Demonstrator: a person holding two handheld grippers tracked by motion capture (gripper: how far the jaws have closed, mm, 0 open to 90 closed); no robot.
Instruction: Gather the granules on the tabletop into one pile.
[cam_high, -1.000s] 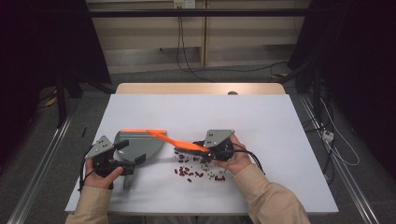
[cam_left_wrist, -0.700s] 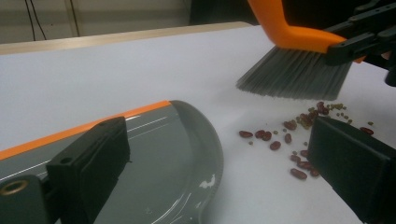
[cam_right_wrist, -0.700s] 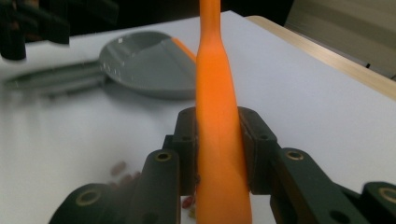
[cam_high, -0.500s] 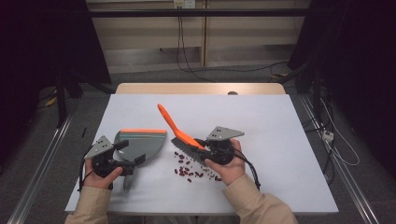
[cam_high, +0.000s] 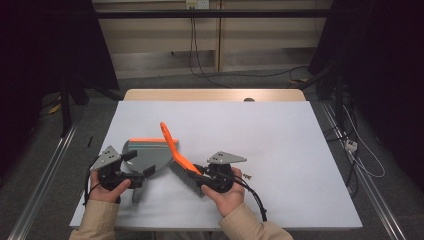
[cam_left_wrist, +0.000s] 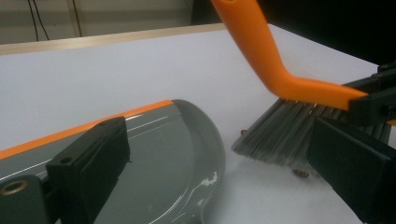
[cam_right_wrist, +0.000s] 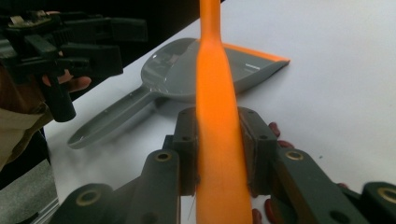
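We see the orange plastic hand brush with grey bristles (cam_high: 179, 161) near the front of the white surface (cam_high: 280, 135), its handle slanting up toward 11 o'clock and its bristles down on the surface. The right tongs (cam_high: 204, 176) are clamped on its back, both pads pressed against the orange plastic, as the right gripper view (cam_right_wrist: 219, 154) makes plain. Just at 9 o'clock of the bristles lies the grey plastic dustpan with an orange lip (cam_high: 145, 152), flat on the surface. The left tongs (cam_high: 141, 173) stand open at its near end, by the handle; in the left gripper view the pan (cam_left_wrist: 154, 154) lies between and beyond the two jaws, untouched by them.

That view also shows the bristles (cam_left_wrist: 275, 133) just beside the pan's curved rim, with small reddish-brown beans (cam_left_wrist: 300, 173) at their foot. The right gripper view shows more beans (cam_right_wrist: 274, 128) beside the jaws and the pan's long grey handle (cam_right_wrist: 109, 119). From above, a few beans (cam_high: 247, 176) lie at 3 o'clock of the right hand (cam_high: 225, 197). We can read no writing anywhere.
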